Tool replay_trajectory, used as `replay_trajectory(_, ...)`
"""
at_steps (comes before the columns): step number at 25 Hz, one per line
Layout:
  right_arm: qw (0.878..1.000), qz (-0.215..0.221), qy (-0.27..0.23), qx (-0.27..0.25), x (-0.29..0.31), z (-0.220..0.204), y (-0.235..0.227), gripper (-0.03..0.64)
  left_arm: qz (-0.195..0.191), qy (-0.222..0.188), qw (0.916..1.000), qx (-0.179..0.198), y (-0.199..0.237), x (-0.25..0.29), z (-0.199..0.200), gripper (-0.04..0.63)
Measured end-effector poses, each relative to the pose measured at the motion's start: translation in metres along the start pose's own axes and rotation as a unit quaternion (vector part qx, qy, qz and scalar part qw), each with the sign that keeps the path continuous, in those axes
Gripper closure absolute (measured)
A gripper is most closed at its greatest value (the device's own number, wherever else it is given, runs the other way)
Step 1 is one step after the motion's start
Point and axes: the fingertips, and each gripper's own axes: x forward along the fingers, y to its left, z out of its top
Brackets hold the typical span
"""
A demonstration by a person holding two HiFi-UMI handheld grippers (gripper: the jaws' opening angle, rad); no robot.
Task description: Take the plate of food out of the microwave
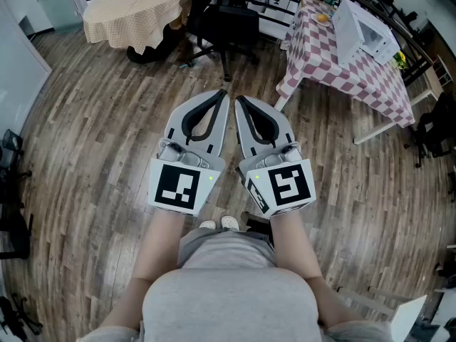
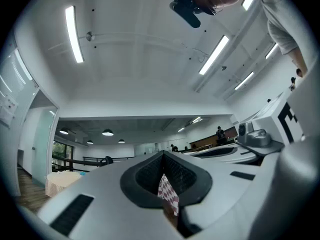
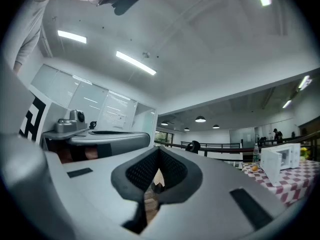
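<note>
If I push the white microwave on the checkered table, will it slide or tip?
The microwave looks boxy and wide-based, so it probably resists tipping. It stands on a draped checkered tablecloth, which may slide or bunch with it. Its bulk suggests weight; a light push may not move it.

Left tongs point(image 1: 221, 95) and right tongs point(image 1: 241, 100) held side by side at frame centre, each with jaw tips together, pointing toward top of frame above wooden floor point(image 1: 92, 120). White microwave point(image 1: 363, 30) sits on checkered-cloth bench point(image 1: 335, 70), upper right, well apart from both tongs. Black office chair point(image 1: 224, 20) top centre; round cloth-covered table point(image 1: 132, 9) upper left. Person's shoes point(image 1: 219, 224) lower centre.
</note>
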Motion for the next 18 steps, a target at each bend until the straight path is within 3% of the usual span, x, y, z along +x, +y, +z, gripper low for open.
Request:
replay_trajectory(7,1.000,-0.007,0.009,0.003,-0.005,-0.001,0.006,0.595,-0.005,0.006,1.0000,-0.003,0.000,-0.007,-0.003,0.594)
replay_trajectory(18,0.998,-0.052,0.019,-0.002,-0.014,-0.004,0.020,0.595,-0.049,0.007,0.9984,-0.026,0.002,-0.015,-0.011,0.594)
